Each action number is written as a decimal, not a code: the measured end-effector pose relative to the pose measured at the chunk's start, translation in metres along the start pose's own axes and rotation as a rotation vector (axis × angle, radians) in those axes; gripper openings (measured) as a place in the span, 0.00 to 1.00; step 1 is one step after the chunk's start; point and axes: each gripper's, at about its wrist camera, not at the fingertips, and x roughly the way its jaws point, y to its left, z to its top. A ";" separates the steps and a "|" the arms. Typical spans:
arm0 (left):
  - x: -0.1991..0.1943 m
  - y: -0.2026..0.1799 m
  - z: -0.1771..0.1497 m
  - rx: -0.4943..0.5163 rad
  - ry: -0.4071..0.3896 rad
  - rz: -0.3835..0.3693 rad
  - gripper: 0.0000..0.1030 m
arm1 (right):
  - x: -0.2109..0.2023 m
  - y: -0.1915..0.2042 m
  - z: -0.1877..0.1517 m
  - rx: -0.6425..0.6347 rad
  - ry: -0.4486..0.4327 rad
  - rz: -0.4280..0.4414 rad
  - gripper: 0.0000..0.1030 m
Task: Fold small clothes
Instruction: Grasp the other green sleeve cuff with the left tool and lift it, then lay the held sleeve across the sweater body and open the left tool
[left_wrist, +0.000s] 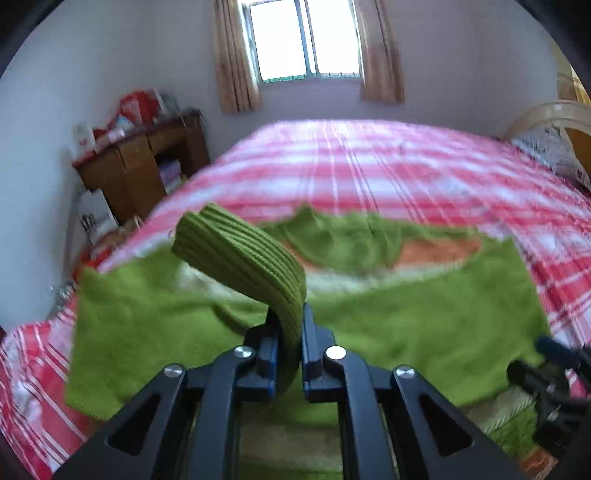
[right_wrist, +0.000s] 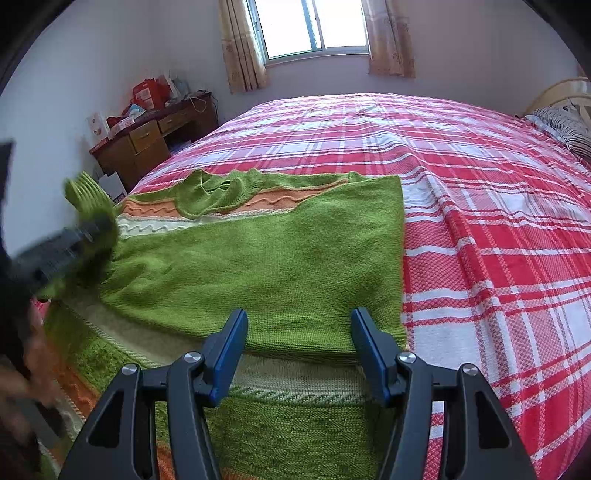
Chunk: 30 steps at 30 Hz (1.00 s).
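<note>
Lying spread on the plaid bed (right_wrist: 480, 221), the green knitted sweater (right_wrist: 258, 258) is looking soft, floppy and light, best taken by hems or cuffs. The left tongs (left_wrist: 290, 332) are pinching its ribbed cuff (left_wrist: 240, 251); the right tongs (right_wrist: 299, 347) are hanging spread above the hem. Nothing is standing in the way; the cluttered desk (right_wrist: 147, 144) is well apart.

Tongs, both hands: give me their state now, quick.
Left tongs: shut on the sweater's ribbed green cuff.
Right tongs: open, holding nothing, above the green sweater.
</note>
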 end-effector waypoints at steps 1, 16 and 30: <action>0.000 0.003 -0.006 -0.007 0.027 -0.013 0.18 | 0.000 0.000 0.000 0.001 0.000 0.002 0.58; -0.035 0.117 -0.072 -0.277 0.023 0.131 0.89 | -0.015 -0.003 0.015 0.154 -0.004 0.172 0.58; -0.021 0.115 -0.088 -0.353 0.035 0.103 0.98 | 0.075 0.135 0.044 -0.159 0.094 0.090 0.24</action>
